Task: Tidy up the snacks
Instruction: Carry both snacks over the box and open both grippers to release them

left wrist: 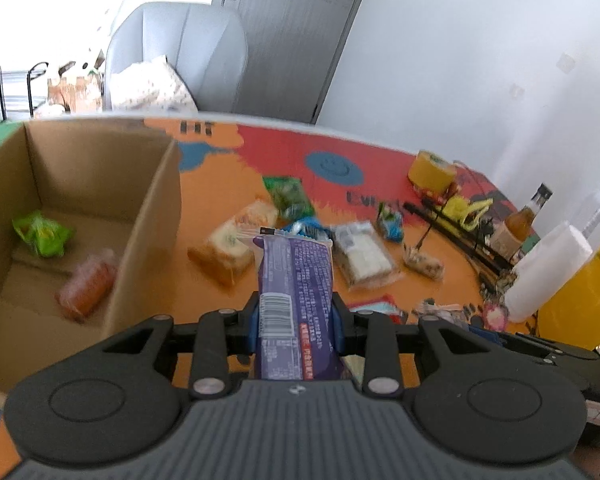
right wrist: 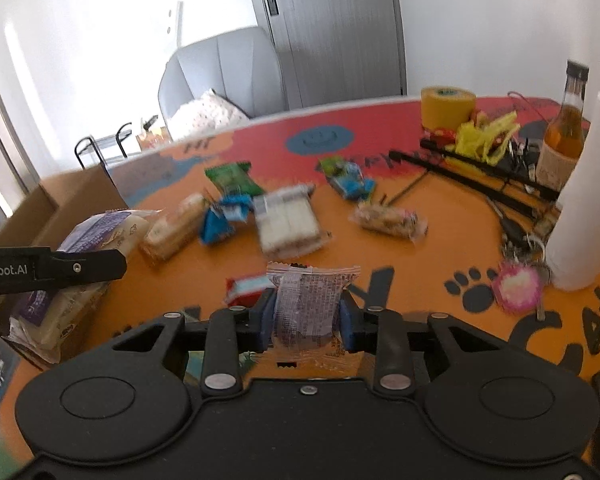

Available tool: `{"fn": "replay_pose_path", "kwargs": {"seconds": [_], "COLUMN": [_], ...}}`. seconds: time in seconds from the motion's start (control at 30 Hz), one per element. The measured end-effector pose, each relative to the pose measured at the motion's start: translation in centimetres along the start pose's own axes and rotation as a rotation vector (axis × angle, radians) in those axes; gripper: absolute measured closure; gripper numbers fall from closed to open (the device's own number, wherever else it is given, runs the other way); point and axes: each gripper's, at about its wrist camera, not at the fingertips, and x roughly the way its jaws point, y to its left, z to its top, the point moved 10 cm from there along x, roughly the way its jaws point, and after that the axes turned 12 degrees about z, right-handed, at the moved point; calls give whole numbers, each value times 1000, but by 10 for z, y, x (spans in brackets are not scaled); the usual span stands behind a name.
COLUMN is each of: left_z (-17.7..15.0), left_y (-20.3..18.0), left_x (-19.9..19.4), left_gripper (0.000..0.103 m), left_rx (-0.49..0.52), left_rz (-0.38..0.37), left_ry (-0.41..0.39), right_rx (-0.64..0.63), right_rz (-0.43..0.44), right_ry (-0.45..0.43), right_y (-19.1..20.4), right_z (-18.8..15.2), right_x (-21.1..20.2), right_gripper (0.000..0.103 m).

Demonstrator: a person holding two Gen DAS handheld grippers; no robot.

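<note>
Left gripper point(left wrist: 298, 316) pinching purple packet point(left wrist: 294, 280), right gripper point(right wrist: 308, 320) pinching clear wrapper point(right wrist: 308, 304) (print blurred)

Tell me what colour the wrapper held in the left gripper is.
Purple, with a white barcode panel: the snack bar wrapper in the left gripper, clearest in the left wrist view.

Box point(left wrist: 80, 216), far left: open top, upright walls; green packet point(left wrist: 42, 234) and orange packet point(left wrist: 86, 290) on its floor, bare cardboard between and around them.
Table point(left wrist: 204, 300), mid: loose snacks clustered; bare strip between box and cluster.
Right side: tape roll point(right wrist: 446, 108), black rods point(right wrist: 480, 176), bottle point(right wrist: 562, 140), white cylinder point(right wrist: 584, 200), keys apparently; crowded.
</note>
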Motion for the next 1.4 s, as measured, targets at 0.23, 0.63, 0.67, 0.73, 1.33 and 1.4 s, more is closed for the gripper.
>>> {"fn": "replay_pose_path", "kwargs": {"seconds": [0.23, 0.63, 0.67, 0.73, 1.33, 1.4], "left_z": [16, 37, 39, 43, 64, 64], "left_y": [16, 60, 63, 70, 152, 160], "left_x": [-15, -42, -45, -49, -60, -58], "left_gripper": [71, 71, 71, 71, 71, 71], "left_rx": [-18, -65, -68, -70, -154, -160], "left_rz": [28, 82, 85, 93, 182, 187], "left_ry": [-45, -107, -111, -121, -150, -146], "right_rx": [-20, -77, -80, -84, -158, -163], "right_rz": [35, 98, 103, 113, 202, 212], "right_ry": [-49, -113, -117, -126, -123, -119], "right_y": [20, 66, 69, 76, 148, 156], "right_z": [22, 51, 53, 57, 76, 76], "right_x": [-8, -14, -15, -15, 14, 18], "right_gripper": [73, 73, 73, 73, 73, 73]}}
